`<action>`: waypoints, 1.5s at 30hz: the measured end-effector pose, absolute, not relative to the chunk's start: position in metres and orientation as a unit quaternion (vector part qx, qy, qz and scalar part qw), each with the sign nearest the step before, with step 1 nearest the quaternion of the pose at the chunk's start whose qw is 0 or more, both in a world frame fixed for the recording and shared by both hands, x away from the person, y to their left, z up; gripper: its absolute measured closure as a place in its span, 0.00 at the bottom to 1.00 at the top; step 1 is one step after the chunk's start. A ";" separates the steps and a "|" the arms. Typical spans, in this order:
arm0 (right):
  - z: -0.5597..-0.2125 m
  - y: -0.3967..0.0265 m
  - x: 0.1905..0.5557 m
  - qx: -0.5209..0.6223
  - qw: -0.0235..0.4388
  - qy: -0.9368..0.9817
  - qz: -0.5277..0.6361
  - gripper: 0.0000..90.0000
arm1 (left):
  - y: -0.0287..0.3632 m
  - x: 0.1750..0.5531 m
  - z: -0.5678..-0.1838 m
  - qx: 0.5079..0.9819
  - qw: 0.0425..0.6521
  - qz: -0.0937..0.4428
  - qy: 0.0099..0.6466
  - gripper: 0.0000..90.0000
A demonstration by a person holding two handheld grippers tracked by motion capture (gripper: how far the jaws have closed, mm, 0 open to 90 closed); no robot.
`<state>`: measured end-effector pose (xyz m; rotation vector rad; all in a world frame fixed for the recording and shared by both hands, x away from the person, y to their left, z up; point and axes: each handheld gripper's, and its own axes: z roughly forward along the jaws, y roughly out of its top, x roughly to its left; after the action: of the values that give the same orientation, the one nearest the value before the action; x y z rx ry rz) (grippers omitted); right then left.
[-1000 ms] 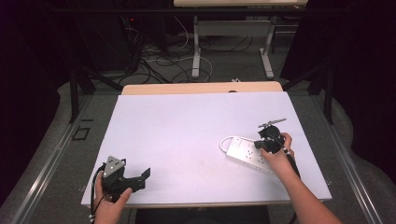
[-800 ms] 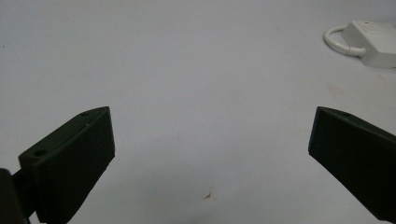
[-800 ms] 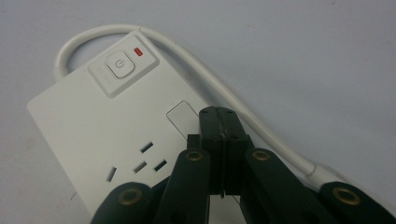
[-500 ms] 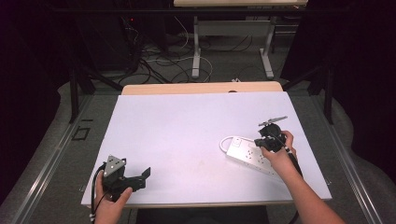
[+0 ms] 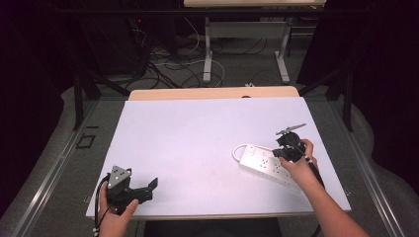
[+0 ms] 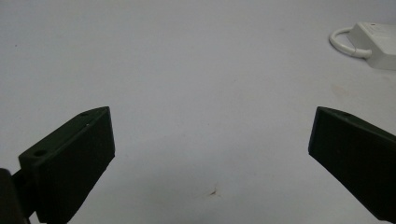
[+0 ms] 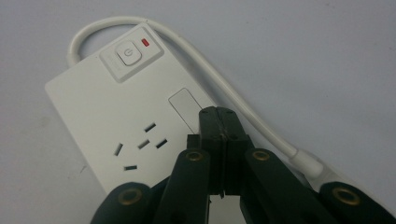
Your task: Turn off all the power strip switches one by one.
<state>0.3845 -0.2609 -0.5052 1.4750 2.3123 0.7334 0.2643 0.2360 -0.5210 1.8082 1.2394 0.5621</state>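
A white power strip point(image 5: 266, 163) lies flat on the right side of the white table point(image 5: 197, 138). My right gripper point(image 5: 276, 154) hovers over it, jaws shut with nothing between them. In the right gripper view the shut tips point(image 7: 219, 114) sit just above the power strip point(image 7: 116, 121), beside a small blank rectangle and near a socket. The strip's switch point(image 7: 128, 53) has a red light next to it. My left gripper point(image 5: 148, 190) rests at the table's front left, open and empty. In the left gripper view its jaws point(image 6: 210, 154) stand wide apart over bare tabletop, with the power strip point(image 6: 378, 39) far off.
The strip's white cable point(image 7: 233, 93) loops from its switch end back along its side. A wooden table edge point(image 5: 212, 93) lies behind the white top. Cables and desk legs point(image 5: 207, 54) stand on the floor beyond.
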 end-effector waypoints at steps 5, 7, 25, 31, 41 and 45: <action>-0.507 -0.266 0.383 0.517 0.153 0.804 0.251 1.00 | 0.236 0.264 -0.521 0.724 0.424 0.224 0.496 0.00; -0.507 -0.269 0.381 0.521 0.154 0.801 0.250 1.00 | 0.235 0.265 -0.521 0.726 0.423 0.224 0.494 0.00; -0.512 -0.280 0.377 0.529 0.153 0.800 0.240 1.00 | 0.233 0.266 -0.521 0.727 0.422 0.223 0.493 0.00; -0.513 -0.281 0.376 0.530 0.152 0.799 0.241 1.00 | 0.233 0.266 -0.521 0.728 0.422 0.223 0.492 0.00; -0.513 -0.282 0.375 0.534 0.148 0.796 0.242 1.00 | 0.233 0.266 -0.521 0.728 0.422 0.225 0.491 0.00; -0.513 -0.282 0.375 0.536 0.142 0.796 0.244 1.00 | 0.233 0.266 -0.521 0.729 0.421 0.226 0.490 0.00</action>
<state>0.3753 -0.2819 -0.5126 1.5455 2.2972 0.7036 0.2660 0.2327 -0.5214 1.8260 1.2286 0.5656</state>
